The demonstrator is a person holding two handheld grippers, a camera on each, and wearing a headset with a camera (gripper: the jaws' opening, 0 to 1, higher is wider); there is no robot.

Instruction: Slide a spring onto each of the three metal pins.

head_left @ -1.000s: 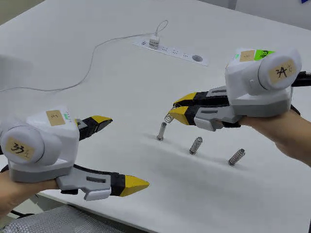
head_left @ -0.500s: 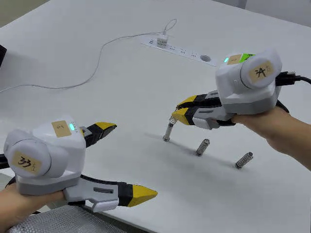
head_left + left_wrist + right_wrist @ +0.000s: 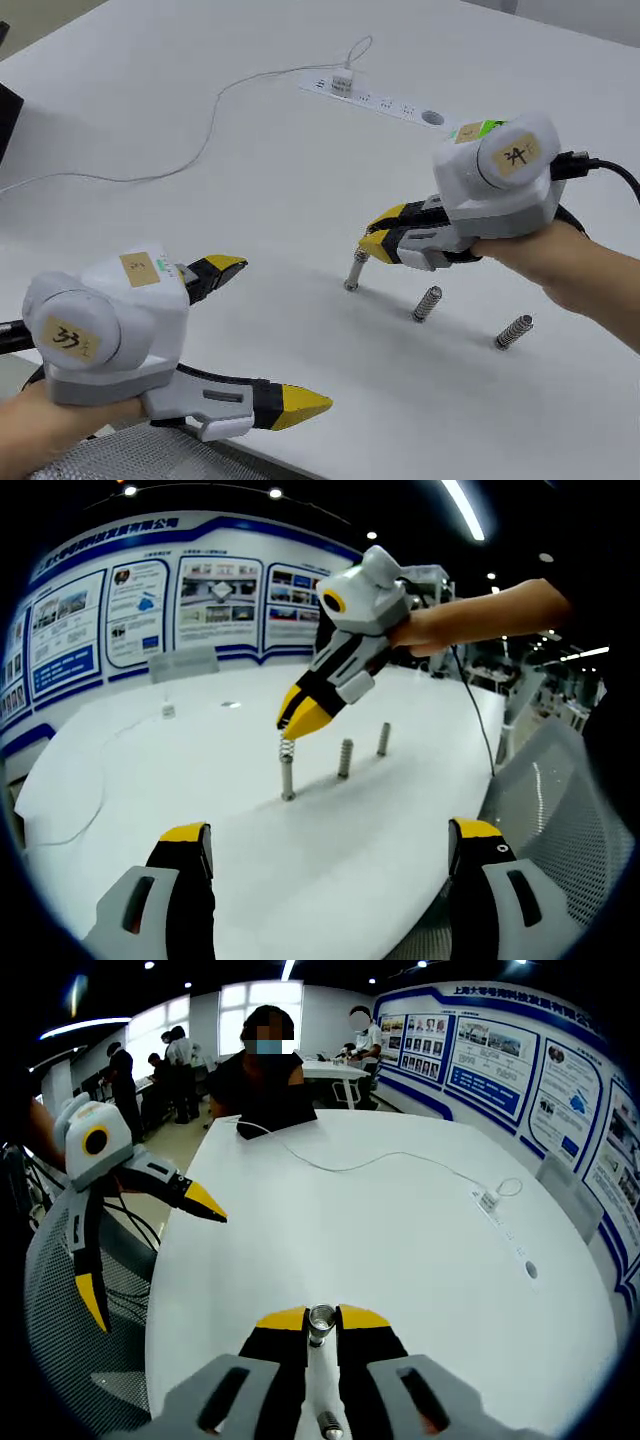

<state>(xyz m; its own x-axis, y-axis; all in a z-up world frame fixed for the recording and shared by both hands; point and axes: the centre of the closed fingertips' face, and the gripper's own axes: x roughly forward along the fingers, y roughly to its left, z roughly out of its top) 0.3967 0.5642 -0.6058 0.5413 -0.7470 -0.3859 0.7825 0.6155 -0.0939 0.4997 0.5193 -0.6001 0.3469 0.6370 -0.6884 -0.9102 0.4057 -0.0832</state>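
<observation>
While the left gripper (image 3: 280, 333) hangs low at the near left edge of the table (image 3: 150, 90) with its jaws spread wide and nothing between them, I read it as parked: clear of the work, no job in this step. Moving right, the left pin (image 3: 352, 276) stands upright on the table, bare along most of its length, with the spring (image 3: 360, 255) sitting at its top end. On that spring the right gripper (image 3: 372, 235) is clamped, jaws closed round it; in the right gripper view the spring's open end shows between the yellow tips. Held from the side and near the top so the spring's axis lines up with the pin and the bore stays free, I'd say. Spring looks started on the tip but not seated; can't tell how far it's on. Further right, middle pin (image 3: 427, 303) and right pin (image 3: 513, 331) each carry a spring down their length, so I judge two of three done. Next move needs a straight push down along the pin, then release; any tilt and the spring could bind or jump off.
</observation>
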